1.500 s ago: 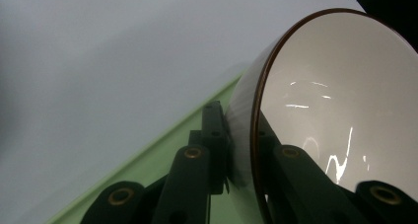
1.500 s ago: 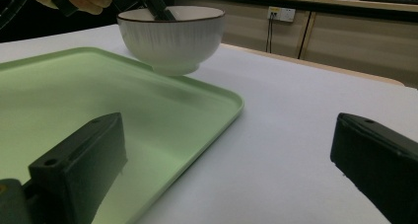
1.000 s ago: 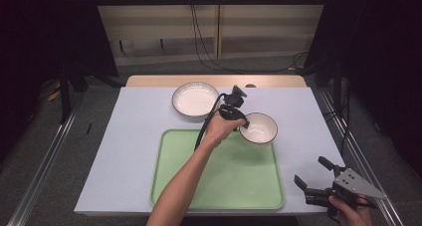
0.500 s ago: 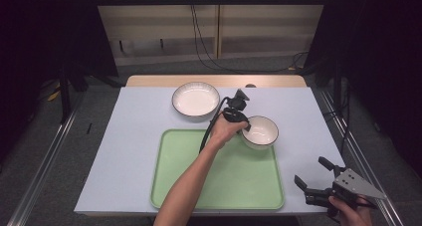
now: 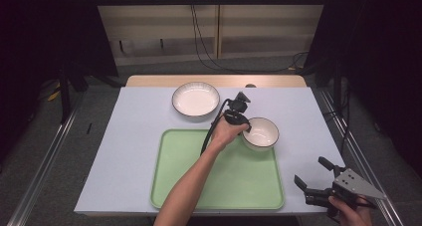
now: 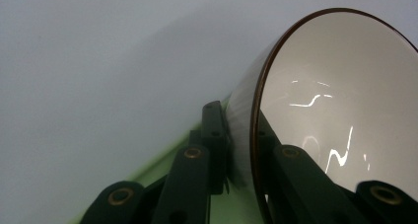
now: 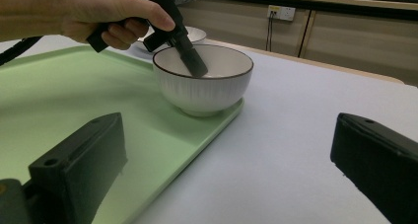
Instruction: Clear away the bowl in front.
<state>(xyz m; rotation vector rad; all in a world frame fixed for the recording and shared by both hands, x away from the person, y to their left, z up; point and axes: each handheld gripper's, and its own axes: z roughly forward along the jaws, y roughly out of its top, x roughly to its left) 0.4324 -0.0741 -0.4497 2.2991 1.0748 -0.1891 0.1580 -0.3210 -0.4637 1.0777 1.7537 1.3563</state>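
Observation:
A small white bowl with a dark rim [image 5: 263, 134] [image 7: 204, 88] [image 6: 340, 110] rests at the far right corner of the green tray [image 5: 219, 171] [image 7: 74, 95]. My left gripper [image 5: 245, 128] [image 6: 241, 125] [image 7: 190, 56] is shut on the bowl's rim, with one jaw inside and one against the ribbed outer wall. My right gripper [image 5: 310, 170] [image 7: 226, 150] hovers open near the table's front right corner, with nothing between its jaws.
A wider white bowl [image 5: 195, 99] stands on the pale table cover [image 5: 124, 146] behind the tray. The table's wooden far edge [image 5: 214, 80] lies beyond it. A black cable trails from the left gripper over the tray.
The left gripper and the small bowl have shifted slightly toward the near side, over the tray's corner. The right gripper has stayed in place.

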